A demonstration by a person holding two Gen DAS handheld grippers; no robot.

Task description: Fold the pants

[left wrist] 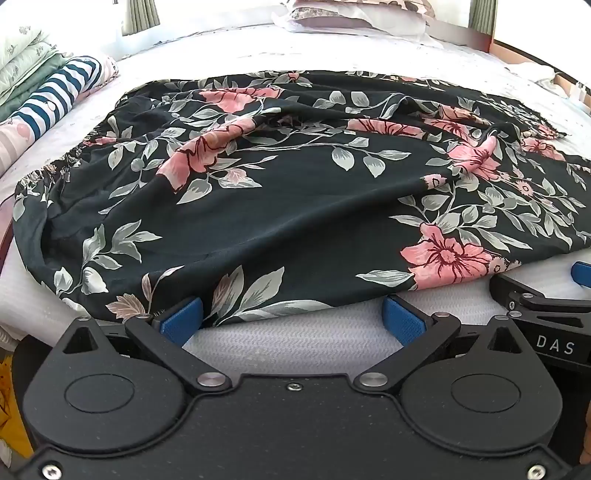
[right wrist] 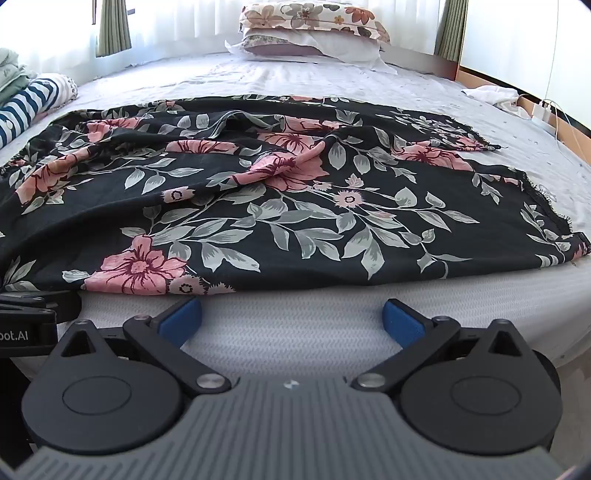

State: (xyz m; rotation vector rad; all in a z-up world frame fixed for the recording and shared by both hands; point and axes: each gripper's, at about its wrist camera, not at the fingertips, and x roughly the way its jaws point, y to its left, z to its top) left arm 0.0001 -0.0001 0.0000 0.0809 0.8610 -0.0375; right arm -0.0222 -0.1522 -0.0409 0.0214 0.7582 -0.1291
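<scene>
Black pants (left wrist: 280,206) with pink flowers and grey leaves lie spread and rumpled across the bed, waistband to the left, leg hems to the right. The same pants (right wrist: 280,206) fill the middle of the right wrist view. My left gripper (left wrist: 291,319) stands open at the pants' near edge, the hem just over its left blue pad (left wrist: 183,319). My right gripper (right wrist: 291,319) is open over the mattress edge, just short of the cloth, with nothing between its pads. The right gripper's body (left wrist: 543,306) shows at the right of the left wrist view.
The bed (right wrist: 332,81) carries pillows (right wrist: 314,29) at its far end and a stack of folded, striped bedding (left wrist: 48,96) along the left. A white cloth (right wrist: 491,94) and a charger with cable (right wrist: 543,110) lie at the right edge. Curtains hang behind.
</scene>
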